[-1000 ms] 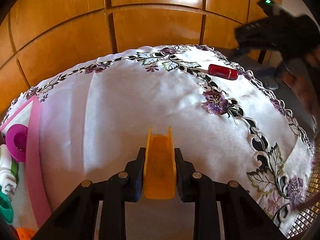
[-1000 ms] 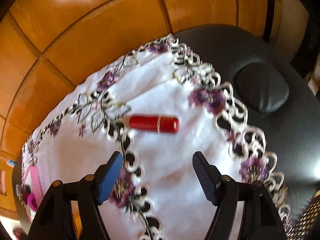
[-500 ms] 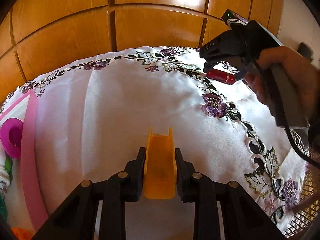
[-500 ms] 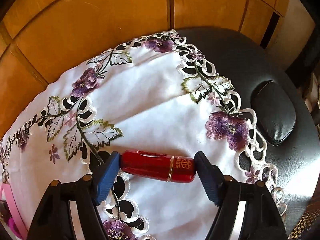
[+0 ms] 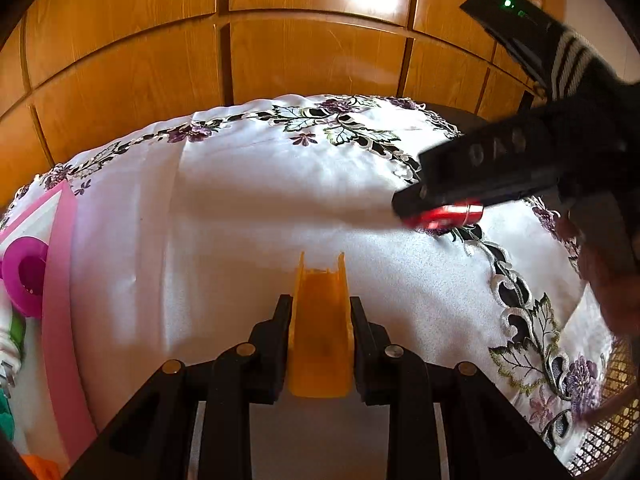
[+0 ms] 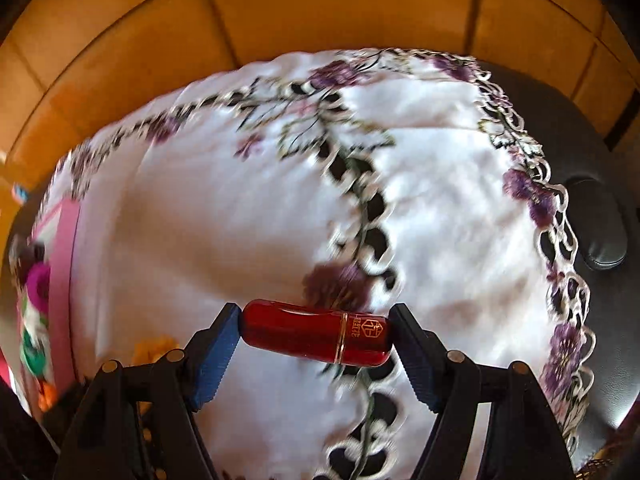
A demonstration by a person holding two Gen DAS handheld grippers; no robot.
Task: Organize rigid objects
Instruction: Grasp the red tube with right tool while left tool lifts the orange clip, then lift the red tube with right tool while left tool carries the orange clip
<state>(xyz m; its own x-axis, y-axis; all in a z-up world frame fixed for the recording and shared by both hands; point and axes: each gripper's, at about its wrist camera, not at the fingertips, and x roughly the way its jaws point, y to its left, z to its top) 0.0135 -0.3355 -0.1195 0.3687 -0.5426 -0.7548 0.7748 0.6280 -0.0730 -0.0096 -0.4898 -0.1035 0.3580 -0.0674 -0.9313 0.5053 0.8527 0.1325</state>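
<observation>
My left gripper is shut on a yellow-orange channel-shaped plastic piece, held low over the white embroidered cloth. A glossy red lipstick tube with a gold band lies crosswise between the pads of my right gripper, one blue pad pressing on each end. The tube hangs above the cloth. In the left wrist view the right gripper reaches in from the right, and the red tube shows just under it.
A pink-rimmed tray at the left edge holds a magenta ring and other coloured toys. Wooden panels stand behind the table. A bare black surface with a black oval bump lies right of the cloth.
The right gripper came down around the red tube, closed on its two ends, and has carried it left towards the middle of the cloth. The left gripper has kept still.
</observation>
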